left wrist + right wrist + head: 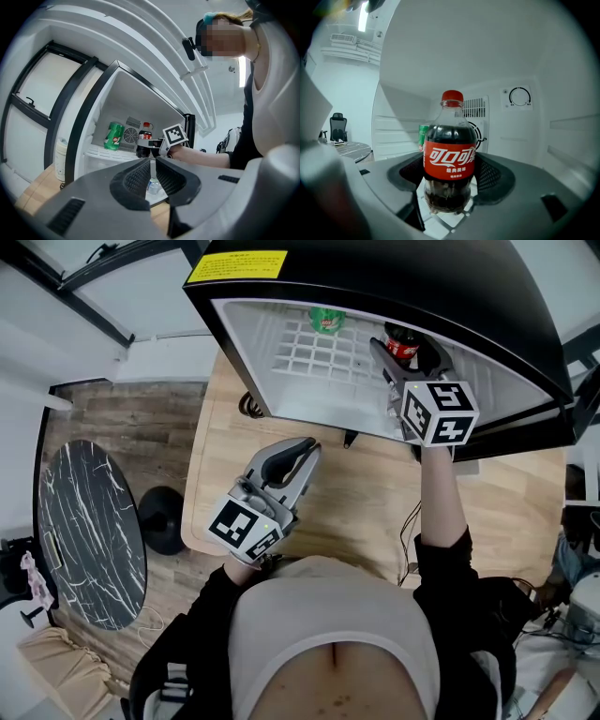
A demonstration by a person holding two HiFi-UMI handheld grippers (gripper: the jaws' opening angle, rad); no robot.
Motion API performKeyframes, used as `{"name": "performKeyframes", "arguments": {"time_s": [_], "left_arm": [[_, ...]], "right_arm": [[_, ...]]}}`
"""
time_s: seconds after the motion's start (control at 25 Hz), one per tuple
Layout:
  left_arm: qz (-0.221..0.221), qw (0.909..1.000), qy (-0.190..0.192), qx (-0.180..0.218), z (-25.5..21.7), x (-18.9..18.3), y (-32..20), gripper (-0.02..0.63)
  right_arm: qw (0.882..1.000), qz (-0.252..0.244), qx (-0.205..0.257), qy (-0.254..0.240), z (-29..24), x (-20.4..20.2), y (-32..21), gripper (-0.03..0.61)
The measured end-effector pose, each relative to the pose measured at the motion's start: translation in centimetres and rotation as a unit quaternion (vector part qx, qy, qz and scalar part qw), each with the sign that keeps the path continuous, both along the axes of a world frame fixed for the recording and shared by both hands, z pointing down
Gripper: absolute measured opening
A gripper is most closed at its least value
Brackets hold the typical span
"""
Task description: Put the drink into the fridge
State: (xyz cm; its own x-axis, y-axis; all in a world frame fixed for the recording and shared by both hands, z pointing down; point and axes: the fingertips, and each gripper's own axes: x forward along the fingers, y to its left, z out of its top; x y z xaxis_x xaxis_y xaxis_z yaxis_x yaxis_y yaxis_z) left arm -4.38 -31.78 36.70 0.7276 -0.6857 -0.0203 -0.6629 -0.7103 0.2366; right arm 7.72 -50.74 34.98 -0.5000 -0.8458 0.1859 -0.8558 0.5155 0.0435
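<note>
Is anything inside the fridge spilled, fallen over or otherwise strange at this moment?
Nothing stands out. The cola bottle stands upright and capped on the wire shelf, between the jaws of the right hand-held gripper. The green can stands further back, and no liquid shows.

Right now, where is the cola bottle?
In the right gripper view, the cola bottle is held upright by the right gripper inside the fridge, with the green can behind it to the left.
</note>
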Motion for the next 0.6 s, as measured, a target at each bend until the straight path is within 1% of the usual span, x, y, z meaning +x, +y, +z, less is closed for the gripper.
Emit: {"name": "performKeyframes", "arguments": {"time_s": [0.24,0.6], "left_arm": [[0.0,1.0,-0.001,0.0,0.0,0.0,0.0,0.04],[0.002,1.0,-0.001,0.0,0.1,0.2,-0.2,0.04]], "right_arm": [[0.999,-0.025,0.0,-0.038,-0.7,-0.7,0.4,0.325],[0.999,-0.036,0.002,-0.018,-0.4,-1.3,0.7,0.327]]}}
